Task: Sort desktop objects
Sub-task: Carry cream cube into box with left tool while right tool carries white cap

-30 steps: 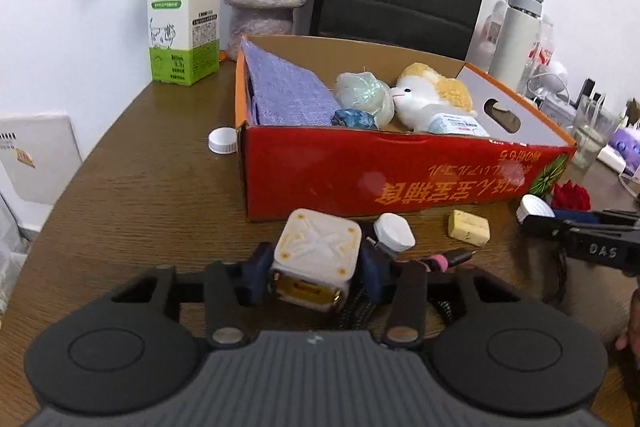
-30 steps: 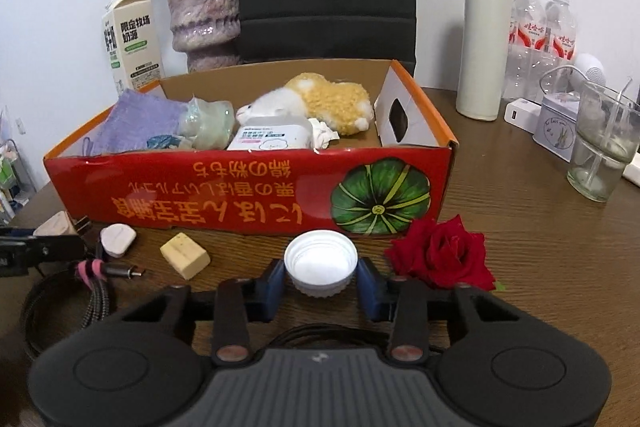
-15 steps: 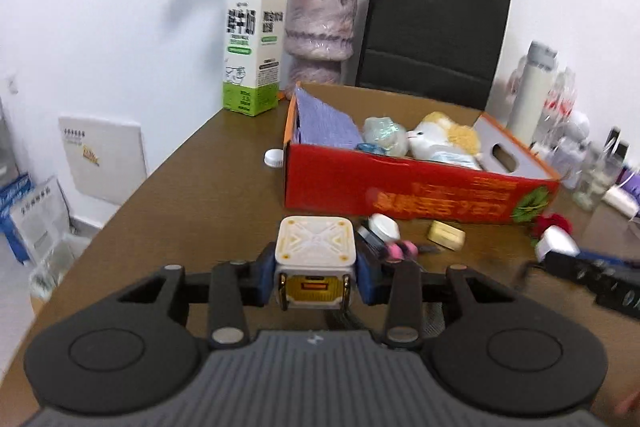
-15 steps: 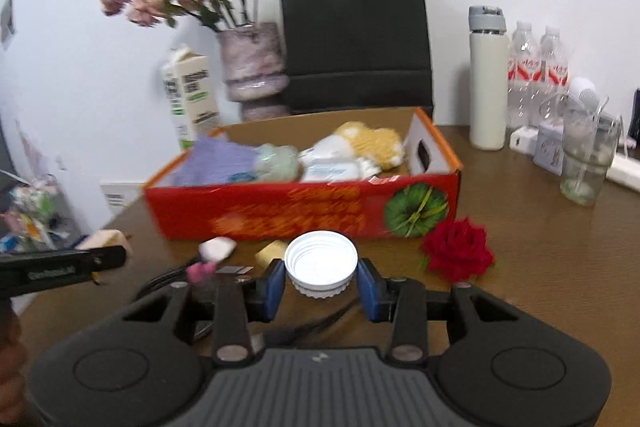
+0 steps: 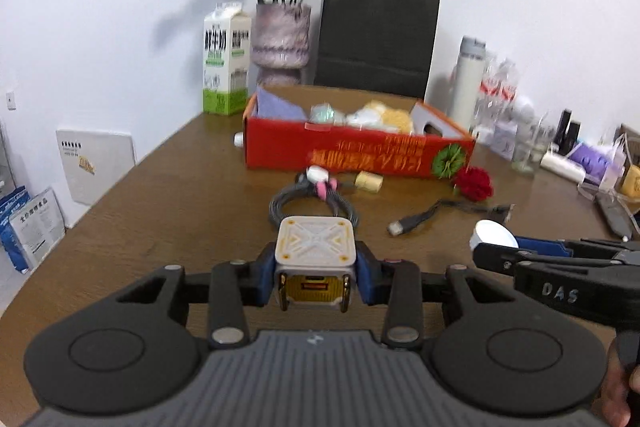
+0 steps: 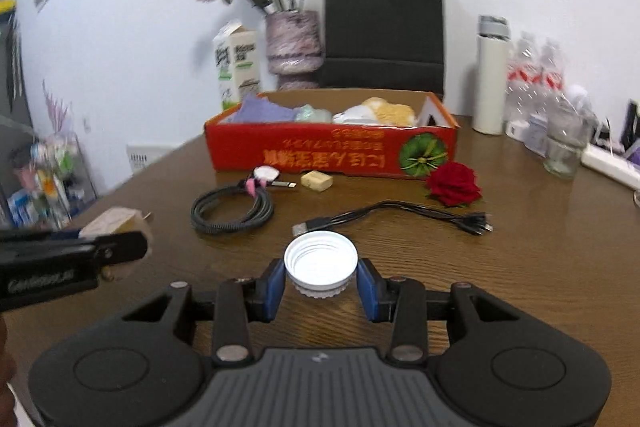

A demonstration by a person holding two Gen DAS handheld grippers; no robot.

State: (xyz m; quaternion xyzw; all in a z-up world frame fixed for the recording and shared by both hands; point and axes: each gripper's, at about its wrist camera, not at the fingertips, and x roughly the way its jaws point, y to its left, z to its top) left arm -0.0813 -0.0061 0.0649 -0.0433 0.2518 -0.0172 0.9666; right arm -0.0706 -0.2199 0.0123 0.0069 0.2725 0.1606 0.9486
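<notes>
I keep the left claw (image 5: 316, 277) clamped on the charger (image 5: 316, 259) and the right claw (image 6: 321, 281) on the cap (image 6: 321, 263) (both lifted clear) for sorting.

Both grippers now sit farther back from the red box (image 6: 332, 147), which looks smaller and more distant. The left gripper (image 5: 316, 277) carries its cube charger (image 5: 316, 263) back with it, and the right gripper (image 6: 320, 285) its white cap (image 6: 320, 261). The coiled cable (image 6: 232, 209) and multi-plug cable (image 6: 400, 215) come into view between.
</notes>
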